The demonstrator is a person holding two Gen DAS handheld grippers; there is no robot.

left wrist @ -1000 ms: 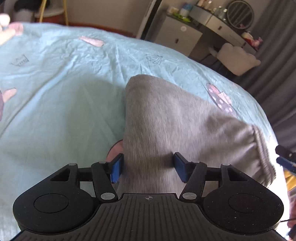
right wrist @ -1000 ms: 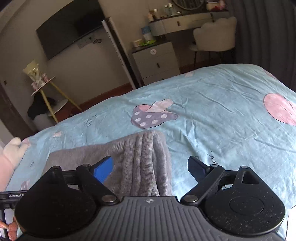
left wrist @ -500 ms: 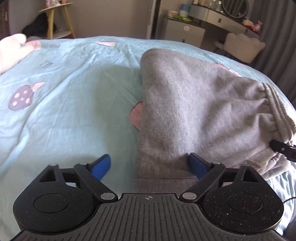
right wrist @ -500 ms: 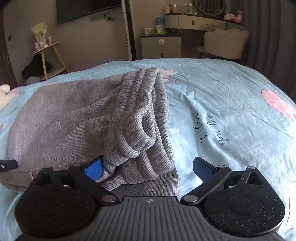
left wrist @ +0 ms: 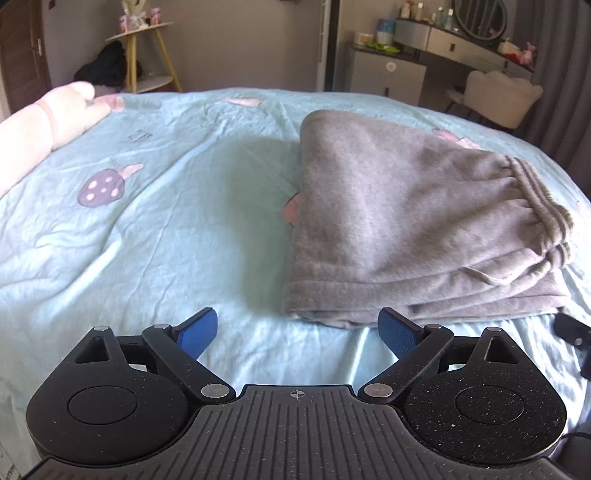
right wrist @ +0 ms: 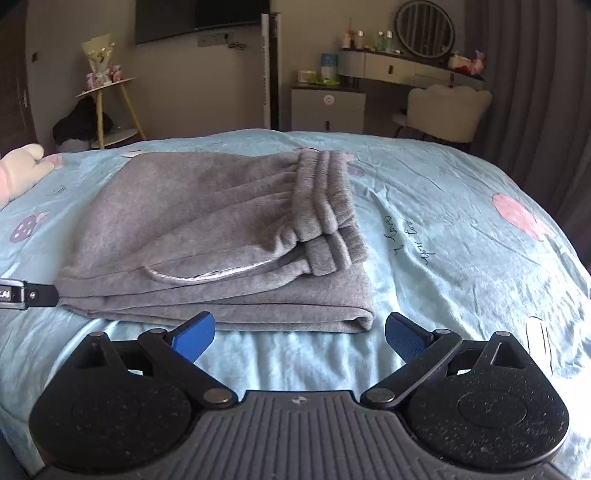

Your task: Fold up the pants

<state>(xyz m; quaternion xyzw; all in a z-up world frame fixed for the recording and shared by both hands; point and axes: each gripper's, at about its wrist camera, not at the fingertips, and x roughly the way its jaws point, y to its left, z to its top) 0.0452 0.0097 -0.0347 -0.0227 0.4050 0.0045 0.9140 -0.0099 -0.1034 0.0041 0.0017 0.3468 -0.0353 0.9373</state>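
The grey sweatpants (left wrist: pixel 399 221) lie folded in a stack on the light blue bed cover (left wrist: pixel 147 221), with the ribbed waistband (left wrist: pixel 543 206) on the right. They also show in the right wrist view (right wrist: pixel 207 236), waistband (right wrist: pixel 325 199) on top. My left gripper (left wrist: pixel 297 332) is open and empty, just short of the stack's near left corner. My right gripper (right wrist: pixel 299 332) is open and empty, just short of the stack's near edge. The left gripper's tip (right wrist: pixel 26 293) shows at the left edge of the right wrist view.
A pink plush toy (left wrist: pixel 44 122) lies at the far left of the bed. Beyond the bed stand a yellow-legged side table (right wrist: pixel 110 110), a white cabinet (right wrist: pixel 327 109), a vanity desk with round mirror (right wrist: pixel 424 33) and a white chair (right wrist: pixel 447 110). Dark curtains (right wrist: pixel 535 92) hang at right.
Both grippers have let go of the pants and pulled back toward the near edge. The jaws have opened wider. The pants now lie flat and folded on the bed.
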